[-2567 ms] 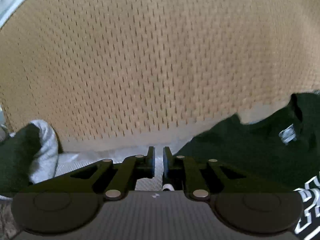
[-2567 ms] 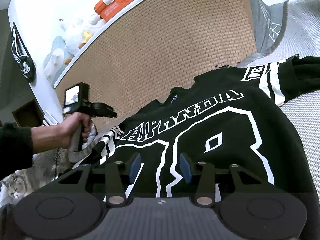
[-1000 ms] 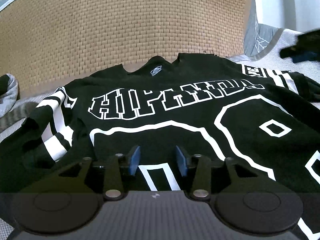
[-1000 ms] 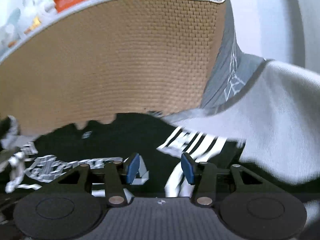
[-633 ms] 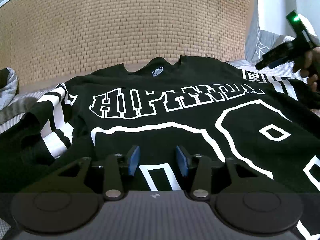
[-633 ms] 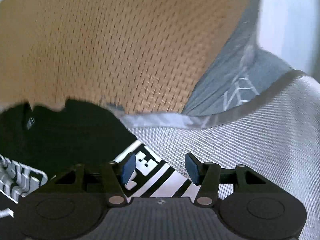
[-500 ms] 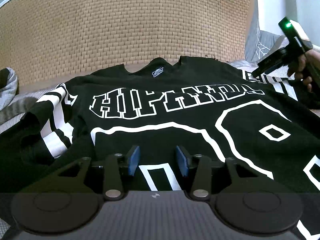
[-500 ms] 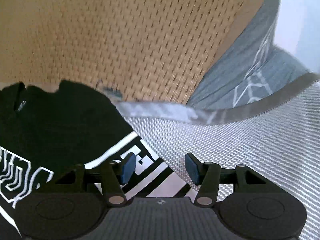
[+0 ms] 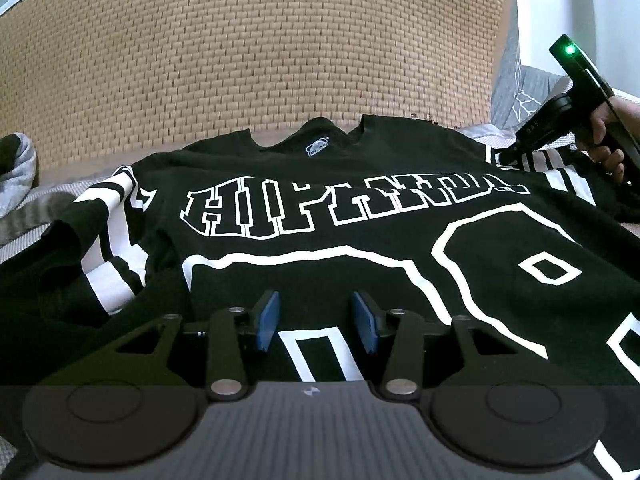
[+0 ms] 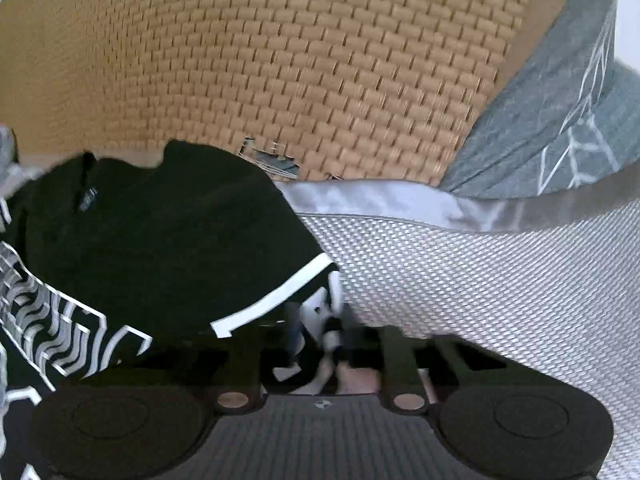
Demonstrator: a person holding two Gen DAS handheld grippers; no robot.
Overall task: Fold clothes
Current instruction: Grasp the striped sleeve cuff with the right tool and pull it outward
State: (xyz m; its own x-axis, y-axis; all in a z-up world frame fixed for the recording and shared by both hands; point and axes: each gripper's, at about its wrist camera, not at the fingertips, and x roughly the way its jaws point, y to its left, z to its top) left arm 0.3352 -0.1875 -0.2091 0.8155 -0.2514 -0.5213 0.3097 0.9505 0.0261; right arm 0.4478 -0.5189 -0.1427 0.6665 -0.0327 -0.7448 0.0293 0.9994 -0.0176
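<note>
Black jersey lies spread flat, print up, on a grey woven cover, collar toward a tan wicker backrest straight ahead of both tools. Left gripper hangs above the lower print, jaws apart, nothing between the blue pads. Ahead-left of it, the striped left sleeve is rumpled. Right gripper is clenched on the striped right sleeve edge, cloth bunched between its fingers. Open cover lies right of that tool; a grey cushion bounds it ahead-right. A hand grips the right tool's handle.
</note>
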